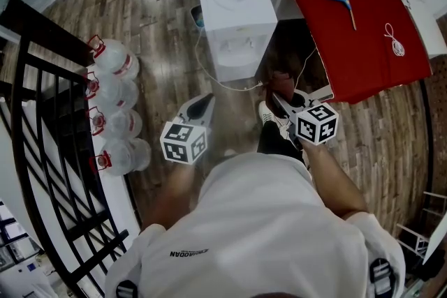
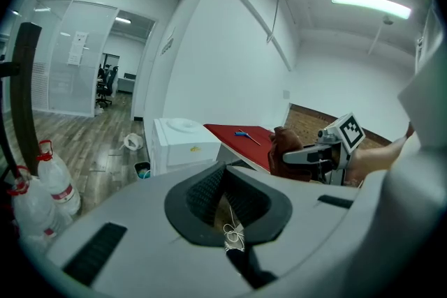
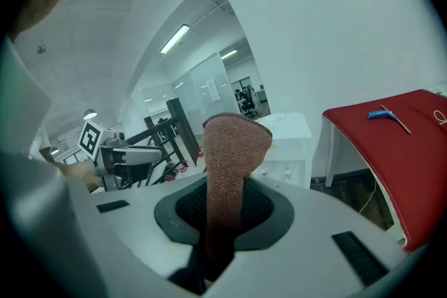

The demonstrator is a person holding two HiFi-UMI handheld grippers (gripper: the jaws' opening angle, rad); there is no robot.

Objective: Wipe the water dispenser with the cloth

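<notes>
The red table (image 1: 363, 31) stands right beside the white water dispenser (image 1: 237, 21), on the floor in front of you. Your right gripper (image 1: 279, 100) is pinched tight on the brown cloth (image 3: 234, 150), near the dispenser but not touching it. Your left gripper (image 2: 225, 202) has its jaws pressed together.

Overhead down, gripper views level — dispenser (image 1: 237, 17) shared
</notes>
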